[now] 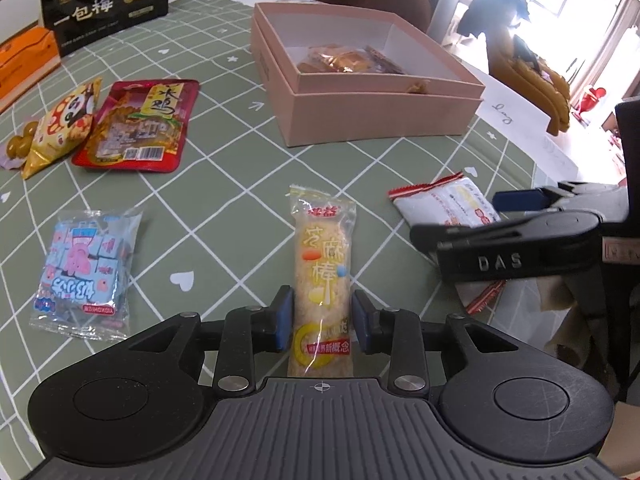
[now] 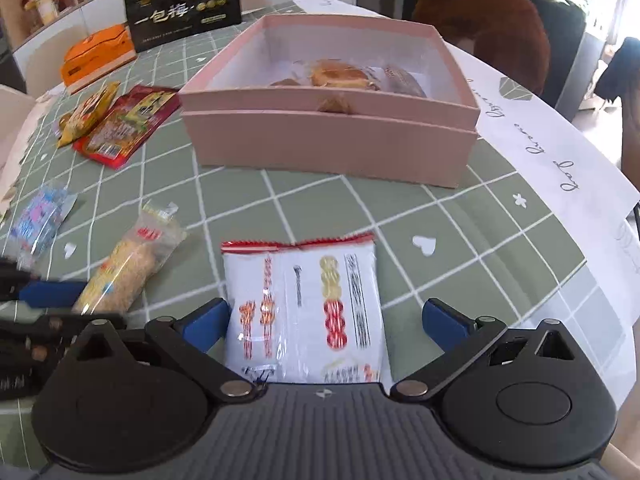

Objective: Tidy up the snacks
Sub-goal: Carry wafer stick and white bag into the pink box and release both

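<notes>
A long clear-wrapped rice snack bar [image 1: 322, 284] lies on the green checked tablecloth [image 1: 224, 184] between the blue pads of my left gripper [image 1: 322, 320]; the pads stand just beside it, open. A white packet with red edges [image 2: 304, 312] lies between the wide-open jaws of my right gripper [image 2: 326, 320]; it also shows in the left wrist view [image 1: 448, 204], partly behind the right gripper. A pink box [image 1: 360, 80] with several wrapped snacks inside stands beyond; it also shows in the right wrist view [image 2: 332, 136].
A blue candy bag [image 1: 86, 276], a red packet [image 1: 138, 124] and a yellow panda bag [image 1: 64, 124] lie at left. A black gift bag [image 1: 104, 4] and an orange box [image 2: 96, 58] stand at the back. White paper [image 2: 552, 148] covers the table's right edge.
</notes>
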The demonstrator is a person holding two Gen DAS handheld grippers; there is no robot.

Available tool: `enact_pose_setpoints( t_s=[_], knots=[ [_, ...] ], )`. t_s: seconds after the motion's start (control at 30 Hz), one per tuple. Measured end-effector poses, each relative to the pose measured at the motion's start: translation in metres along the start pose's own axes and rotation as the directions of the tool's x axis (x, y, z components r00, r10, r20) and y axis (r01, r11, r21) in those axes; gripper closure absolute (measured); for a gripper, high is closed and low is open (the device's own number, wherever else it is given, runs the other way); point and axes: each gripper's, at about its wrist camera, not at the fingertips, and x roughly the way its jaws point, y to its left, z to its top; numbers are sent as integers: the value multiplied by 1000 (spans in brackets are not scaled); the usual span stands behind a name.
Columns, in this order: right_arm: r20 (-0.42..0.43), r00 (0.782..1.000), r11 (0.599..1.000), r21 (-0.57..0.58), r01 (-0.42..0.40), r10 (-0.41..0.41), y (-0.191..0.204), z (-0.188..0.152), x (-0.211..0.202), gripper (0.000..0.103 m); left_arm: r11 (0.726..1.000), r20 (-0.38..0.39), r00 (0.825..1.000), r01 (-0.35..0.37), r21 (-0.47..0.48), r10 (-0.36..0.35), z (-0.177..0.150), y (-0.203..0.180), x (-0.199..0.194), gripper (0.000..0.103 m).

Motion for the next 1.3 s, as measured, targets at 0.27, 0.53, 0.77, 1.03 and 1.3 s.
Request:
enact_pose_setpoints(
  t_s=[0.27,0.53,0.77,1.03,1.3],
  knots=[
    [9,998,998,-13,-54,54,7,-1,-31,28,998,24,999,32,-49,-30,-3,8,-2,67],
    [80,996,996,76,-50,44,-15,7,-68,29,989,72,997,51,-138,-41,-3,13,-10,70],
    [260,966,999,49,-4,-8,-37,57,-130,28,984,339,927,178,-28,-158,108,-13,-88,70],
    [448,892,998,15,61,-61,-49,153,-191,28,989,466,874,97,111,-138,197,-35,-116,70],
    [358,933,995,100,-14,-23,-61,206,-132,28,972,287,931,236,0,-226,200,3,-18,70]
  ],
)
